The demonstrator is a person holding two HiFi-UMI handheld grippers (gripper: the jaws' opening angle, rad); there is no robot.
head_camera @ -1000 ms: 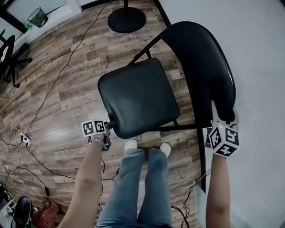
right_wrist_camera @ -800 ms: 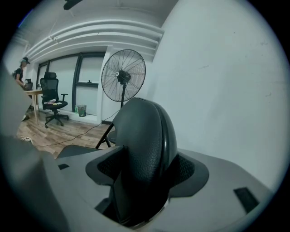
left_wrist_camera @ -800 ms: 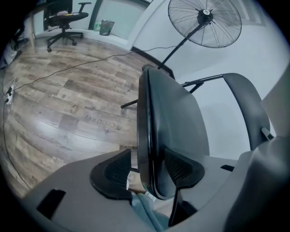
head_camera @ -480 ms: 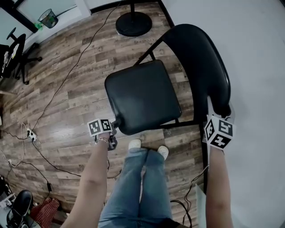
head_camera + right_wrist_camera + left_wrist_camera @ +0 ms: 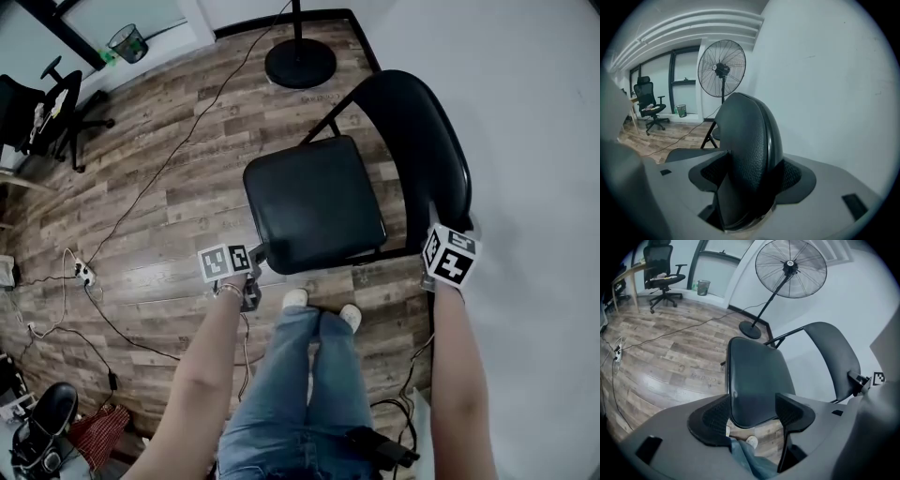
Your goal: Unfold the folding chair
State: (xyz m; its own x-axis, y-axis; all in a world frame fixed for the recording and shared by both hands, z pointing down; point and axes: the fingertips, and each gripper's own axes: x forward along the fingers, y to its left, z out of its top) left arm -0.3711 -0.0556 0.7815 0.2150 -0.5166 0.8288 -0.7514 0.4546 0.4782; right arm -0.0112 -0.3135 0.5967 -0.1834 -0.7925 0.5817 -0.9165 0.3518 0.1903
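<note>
The black folding chair stands open, its padded seat lying flat and its curved backrest towards the white wall. My left gripper hovers at the seat's front left corner. Its jaws have just been opening. In the left gripper view the seat shows beyond the gap of the left gripper, and the pads do not press on it. My right gripper is shut on the backrest's top edge. In the right gripper view the backrest fills the gap of the right gripper.
A pedestal fan stands behind the chair on a round base. Cables and a power strip lie on the wood floor at left. An office chair and a waste bin stand far left. My shoes are just before the seat.
The left gripper has risen beside the seat's front left corner and its jaws stand wider. The right gripper keeps its hold on the backrest. The head view has tilted to show more floor.
</note>
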